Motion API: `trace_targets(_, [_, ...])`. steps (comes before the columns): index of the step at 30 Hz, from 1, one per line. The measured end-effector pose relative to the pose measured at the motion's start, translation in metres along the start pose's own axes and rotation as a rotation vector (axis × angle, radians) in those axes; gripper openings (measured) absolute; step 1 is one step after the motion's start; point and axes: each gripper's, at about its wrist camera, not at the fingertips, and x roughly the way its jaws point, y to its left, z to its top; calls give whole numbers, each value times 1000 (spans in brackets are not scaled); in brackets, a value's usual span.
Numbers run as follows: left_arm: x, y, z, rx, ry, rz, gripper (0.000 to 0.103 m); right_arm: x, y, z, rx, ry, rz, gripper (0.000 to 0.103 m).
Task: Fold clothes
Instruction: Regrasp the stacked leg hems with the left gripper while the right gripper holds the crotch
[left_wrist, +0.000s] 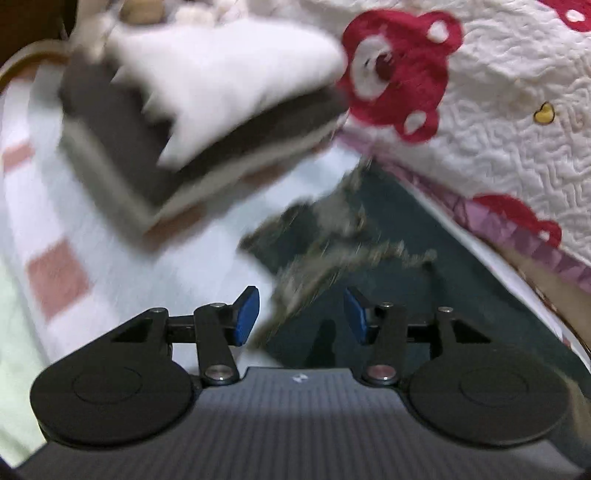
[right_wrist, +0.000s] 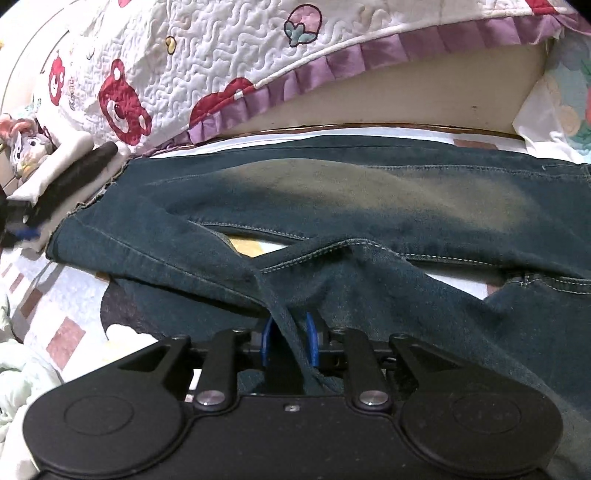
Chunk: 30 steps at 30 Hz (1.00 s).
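Note:
Dark blue-green jeans (right_wrist: 369, 206) lie spread across the bed, legs pointing left. My right gripper (right_wrist: 290, 338) is shut on a raised fold of denim near the crotch seam, and the blue pads (right_wrist: 312, 341) pinch it. In the blurred left wrist view, my left gripper (left_wrist: 301, 317) is open. The frayed hem (left_wrist: 332, 243) of a jeans leg (left_wrist: 399, 280) lies just ahead of it, its loose edge reaching between the blue pads (left_wrist: 246, 317) without being clamped. The left gripper (right_wrist: 26, 232) also shows as a dark blur at the far left of the right wrist view.
A stack of folded clothes (left_wrist: 207, 110), white on dark on grey, sits beyond the hem on the checked sheet (left_wrist: 59, 273). A quilt with red bears (right_wrist: 184, 74) rises along the far side. A doll (right_wrist: 29, 147) and pale green cloth (right_wrist: 22, 376) lie at the left.

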Motion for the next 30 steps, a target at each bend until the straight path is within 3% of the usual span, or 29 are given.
trace_targets(3, [-10,10,-15,-34,36,-20,50,-5,5,-1,-44,-7,3,29])
trace_targets(6, [-16,16,-26,-59,70,-30,51,-19,21,-4,-160,-18,64,29])
trace_targets(8, [-6,6,-26,-44,81,-7,60,-27,35,-13,-246,8,94,29])
trace_targets(10, [4,-3,-25,-28,93,16,61,-29,45,-23,-310,33,94,29])
trace_targets(19, [49,-44,-21,40,145,119,61,-23,33,-28,-269,46,118,30])
trace_targets(20, [54,-49,-21,48,151,131,56,-22,32,-28,-265,46,120,30])
trace_targets(21, [53,-51,-21,52,146,133,39,-22,32,-28,-264,47,123,30])
trace_targets(23, [40,-51,-26,51,116,121,15,-23,34,-28,-273,50,127,30])
trace_targets(24, [33,-50,-28,50,101,115,9,-24,36,-28,-288,52,119,30])
trace_targets(30, [-6,-49,-41,48,11,78,3,-30,52,-35,-409,53,67,32])
